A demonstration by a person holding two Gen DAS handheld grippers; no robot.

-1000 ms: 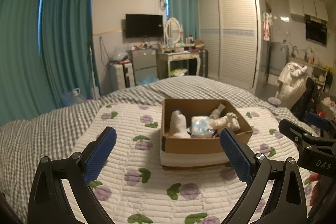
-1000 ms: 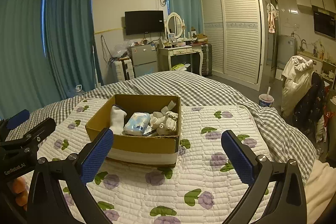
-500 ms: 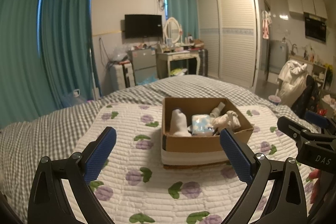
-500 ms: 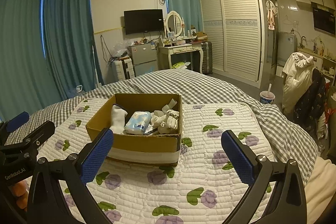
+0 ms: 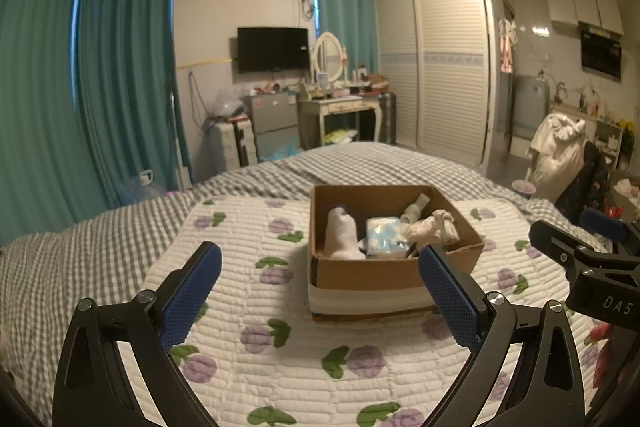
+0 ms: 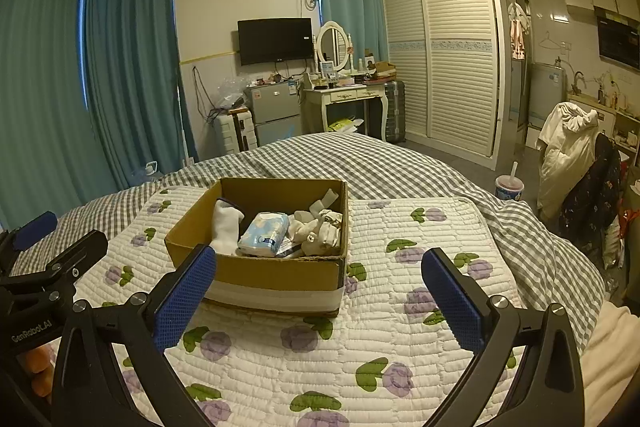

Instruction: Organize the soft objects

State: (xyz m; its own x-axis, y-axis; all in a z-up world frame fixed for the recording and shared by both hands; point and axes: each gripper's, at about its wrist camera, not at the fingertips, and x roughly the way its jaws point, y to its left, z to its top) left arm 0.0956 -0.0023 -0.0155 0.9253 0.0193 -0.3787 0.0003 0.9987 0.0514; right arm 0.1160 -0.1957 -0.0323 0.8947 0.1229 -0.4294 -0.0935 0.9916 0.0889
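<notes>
A brown cardboard box (image 5: pixel 376 273) sits on a white quilt with purple flowers (image 5: pixel 248 267). Inside lie a white sock (image 5: pixel 340 233), a blue tissue pack (image 5: pixel 383 237) and crumpled cream socks (image 5: pixel 434 227). My left gripper (image 5: pixel 318 287) is open and empty, held above the quilt just before the box. My right gripper (image 6: pixel 318 291) is open and empty, with the box (image 6: pixel 276 273) ahead to its left; the sock (image 6: pixel 226 225), tissue pack (image 6: pixel 266 233) and cream socks (image 6: pixel 320 231) show inside. Each gripper shows at the edge of the other's view.
The quilt lies on a grey checked bedspread (image 6: pixel 400 167). Beyond the bed stand a small fridge (image 6: pixel 276 111), a dressing table (image 6: pixel 346 99) and a wardrobe (image 6: pixel 444 47). A chair draped with clothes (image 6: pixel 576 155) and a drink cup (image 6: pixel 509 187) are at the right.
Both grippers have shifted only slightly; the box sits a touch lower and nearer in view. Nothing was taken hold of or let go.
</notes>
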